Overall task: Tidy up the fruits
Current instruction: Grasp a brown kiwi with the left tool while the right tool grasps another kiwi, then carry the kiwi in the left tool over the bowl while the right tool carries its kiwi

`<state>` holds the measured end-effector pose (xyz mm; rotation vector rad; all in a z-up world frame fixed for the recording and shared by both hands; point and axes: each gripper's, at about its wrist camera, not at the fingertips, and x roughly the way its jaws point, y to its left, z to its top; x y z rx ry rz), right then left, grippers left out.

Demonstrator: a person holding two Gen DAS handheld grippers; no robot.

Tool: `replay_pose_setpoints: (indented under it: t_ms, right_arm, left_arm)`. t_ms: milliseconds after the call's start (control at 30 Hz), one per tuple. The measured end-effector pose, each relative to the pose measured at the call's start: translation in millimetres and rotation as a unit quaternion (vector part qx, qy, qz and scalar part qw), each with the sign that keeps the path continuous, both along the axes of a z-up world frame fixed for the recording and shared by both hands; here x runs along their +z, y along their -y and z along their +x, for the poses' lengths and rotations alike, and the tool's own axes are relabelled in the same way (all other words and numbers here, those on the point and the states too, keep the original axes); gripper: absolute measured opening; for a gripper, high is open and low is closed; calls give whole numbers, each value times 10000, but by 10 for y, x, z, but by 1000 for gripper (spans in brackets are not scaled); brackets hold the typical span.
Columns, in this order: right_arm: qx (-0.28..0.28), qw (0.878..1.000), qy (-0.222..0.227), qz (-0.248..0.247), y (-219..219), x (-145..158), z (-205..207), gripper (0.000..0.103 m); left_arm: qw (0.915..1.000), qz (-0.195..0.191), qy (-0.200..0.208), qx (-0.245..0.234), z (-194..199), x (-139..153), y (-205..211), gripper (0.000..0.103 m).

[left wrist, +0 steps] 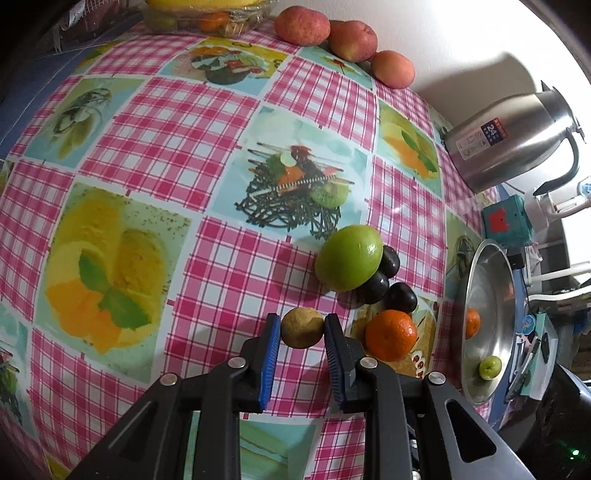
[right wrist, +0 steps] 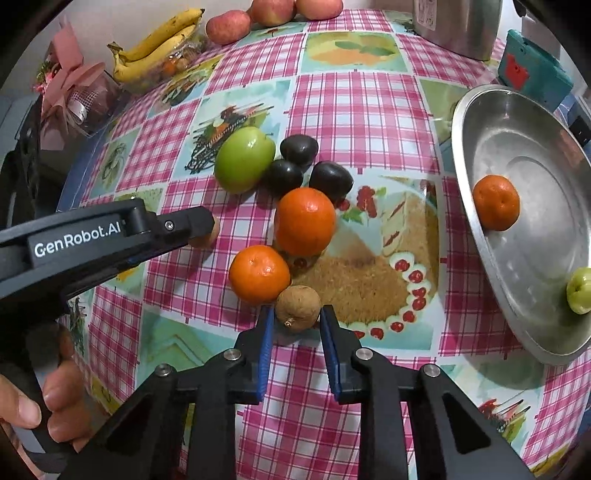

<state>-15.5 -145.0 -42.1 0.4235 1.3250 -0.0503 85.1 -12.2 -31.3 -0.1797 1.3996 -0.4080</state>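
My left gripper (left wrist: 302,328) is shut on a brown kiwi (left wrist: 302,328) at table level; in the right wrist view the left gripper (right wrist: 207,230) hides most of that kiwi (right wrist: 213,236). My right gripper (right wrist: 297,312) has its jaws on both sides of a second brown kiwi (right wrist: 297,305) resting on the cloth. Close by lie a green apple (right wrist: 243,159), three dark plums (right wrist: 298,149), a large orange (right wrist: 305,221) and a smaller orange (right wrist: 258,274). The metal tray (right wrist: 480,243) on the right holds an orange (right wrist: 495,202) and a small green fruit (right wrist: 580,291).
Red apples (left wrist: 302,25) and a glass bowl with bananas (right wrist: 155,48) stand at the table's far edge. A steel kettle (left wrist: 517,140) and a teal box (right wrist: 532,70) stand beyond the tray. A pink-wrapped bundle (right wrist: 70,96) is at far left.
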Motion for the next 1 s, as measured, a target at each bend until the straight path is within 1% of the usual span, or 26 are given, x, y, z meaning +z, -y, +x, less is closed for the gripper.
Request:
replay_pose_setpoints:
  t_ms: [333, 533, 667, 800, 1000]
  right_arm:
    - [-288, 9979, 580, -84, 144, 346, -21, 26]
    - [-435, 9950, 890, -139, 249, 551, -67, 26]
    - [-514, 9941, 938, -176, 298, 591, -95, 26]
    - [-632, 9939, 885, -166, 359, 539, -95, 26]
    - [-1013, 9911, 823, -241, 604, 524, -177, 26]
  left_arm:
    - [9993, -123, 334, 97, 3, 219, -68, 26]
    - [9986, -100, 507, 114, 0, 318, -65, 26]
    - [9981, -86, 601, 85, -17, 373, -43, 26]
    - [9975, -33, 701, 16, -37, 424, 8, 26]
    - [9968, 16, 769, -202, -104, 453, 171, 26]
